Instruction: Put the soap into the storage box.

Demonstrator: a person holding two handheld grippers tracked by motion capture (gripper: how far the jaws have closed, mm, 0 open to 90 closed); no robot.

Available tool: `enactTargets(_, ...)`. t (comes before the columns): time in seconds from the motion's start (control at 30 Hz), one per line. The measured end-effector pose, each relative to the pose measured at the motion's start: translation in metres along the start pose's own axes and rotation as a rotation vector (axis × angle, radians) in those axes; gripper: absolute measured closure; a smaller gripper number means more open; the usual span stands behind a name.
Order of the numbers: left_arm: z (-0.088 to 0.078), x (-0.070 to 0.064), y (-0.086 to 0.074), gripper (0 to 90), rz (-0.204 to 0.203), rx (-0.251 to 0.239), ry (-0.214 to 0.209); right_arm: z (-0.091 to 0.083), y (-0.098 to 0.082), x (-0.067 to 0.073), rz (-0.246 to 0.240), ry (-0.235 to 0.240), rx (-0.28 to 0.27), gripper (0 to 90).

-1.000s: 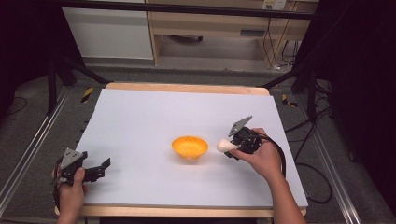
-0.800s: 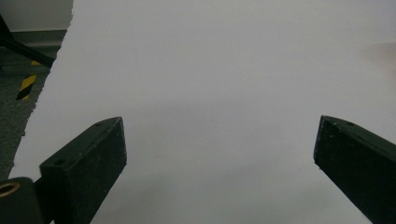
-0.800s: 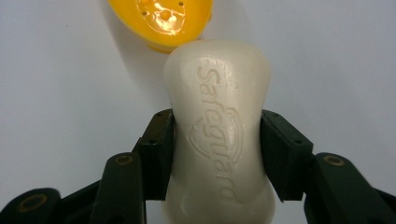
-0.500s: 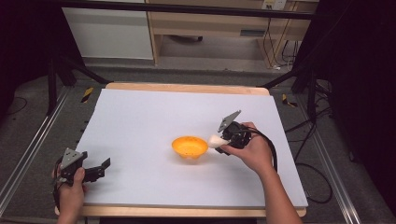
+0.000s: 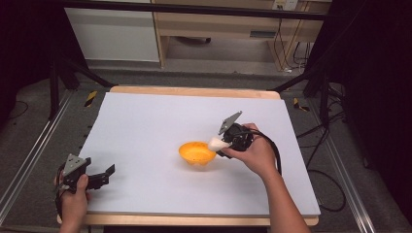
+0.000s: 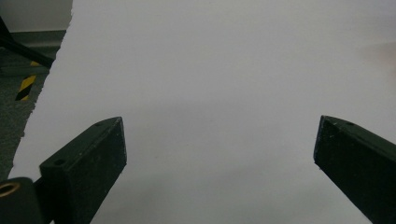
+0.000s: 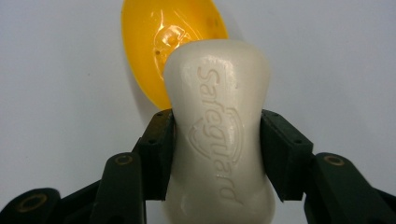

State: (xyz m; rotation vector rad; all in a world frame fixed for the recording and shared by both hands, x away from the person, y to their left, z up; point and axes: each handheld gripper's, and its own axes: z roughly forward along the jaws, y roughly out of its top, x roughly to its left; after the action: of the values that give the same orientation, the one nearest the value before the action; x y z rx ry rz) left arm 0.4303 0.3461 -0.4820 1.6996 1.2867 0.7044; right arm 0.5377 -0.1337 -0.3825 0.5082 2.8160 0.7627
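White soap sat clamped in my right tongs over the bowl; left tongs gaped wide.

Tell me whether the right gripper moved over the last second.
Yes. The right gripper, holding the soap bar, moved left toward the orange bowl, now reaching its rim.

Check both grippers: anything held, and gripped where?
Right gripper is shut on a white soap bar, jaws pinching its narrow waist from both sides, above the orange bowl. Left gripper is open, holding nothing.
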Motion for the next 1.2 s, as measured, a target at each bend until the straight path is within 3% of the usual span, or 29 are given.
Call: enactTargets(1.2, -0.001, 0.001, 0.0, 2.0, -0.006, -0.003, -0.008, 0.026, 0.037, 0.004, -0.075, 0.056, 0.017, 49.2)
